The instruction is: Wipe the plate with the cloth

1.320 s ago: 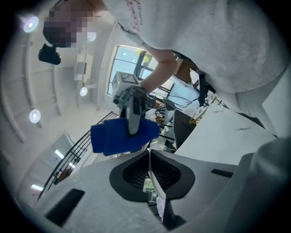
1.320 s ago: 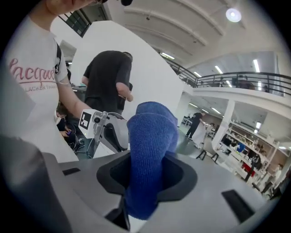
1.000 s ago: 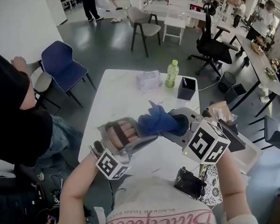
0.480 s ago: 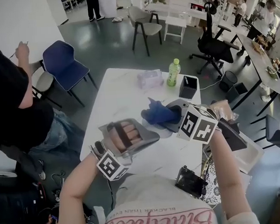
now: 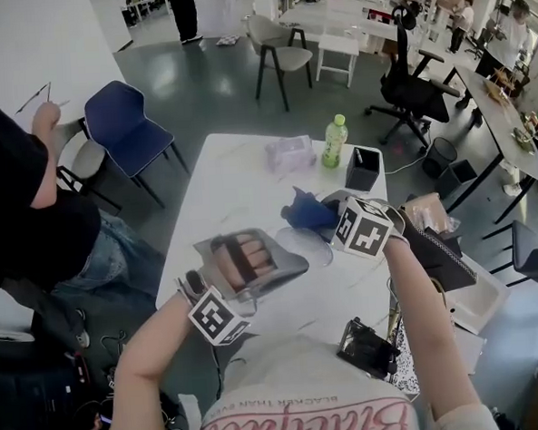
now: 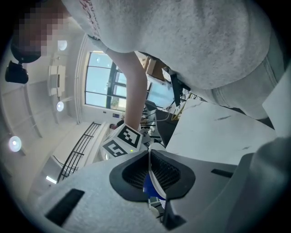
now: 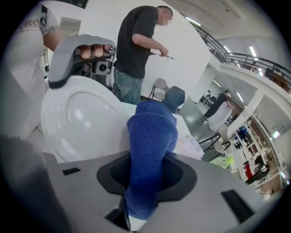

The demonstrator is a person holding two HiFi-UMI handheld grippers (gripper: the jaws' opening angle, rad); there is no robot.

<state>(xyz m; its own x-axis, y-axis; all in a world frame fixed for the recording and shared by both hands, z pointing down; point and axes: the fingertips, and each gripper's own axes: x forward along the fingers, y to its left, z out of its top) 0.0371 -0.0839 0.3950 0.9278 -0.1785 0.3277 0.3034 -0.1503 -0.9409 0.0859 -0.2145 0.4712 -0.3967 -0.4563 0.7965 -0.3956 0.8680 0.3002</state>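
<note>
My left gripper (image 5: 294, 261) is shut on the rim of a pale plate (image 5: 313, 247) and holds it tilted above the white table (image 5: 222, 194). In the left gripper view the thin plate edge (image 6: 153, 175) runs between the closed jaws of the left gripper (image 6: 151, 168). My right gripper (image 5: 328, 217) is shut on a blue cloth (image 5: 307, 212), just beyond the plate. In the right gripper view the cloth (image 7: 150, 145) rises from the right gripper (image 7: 148, 177), with the plate's face (image 7: 82, 118) close on its left and the left gripper (image 7: 82, 57) at the plate's top edge.
On the far side of the table stand a green bottle (image 5: 334, 140), a black holder (image 5: 360, 168) and a clear plastic packet (image 5: 290, 151). A person in black (image 5: 23, 206) sits at the left near a blue chair (image 5: 123, 128). A black device (image 5: 368, 349) lies near my body.
My right gripper has moved down and away from me with the blue cloth, from over the left gripper to just beyond the plate. The left gripper has hardly moved.
</note>
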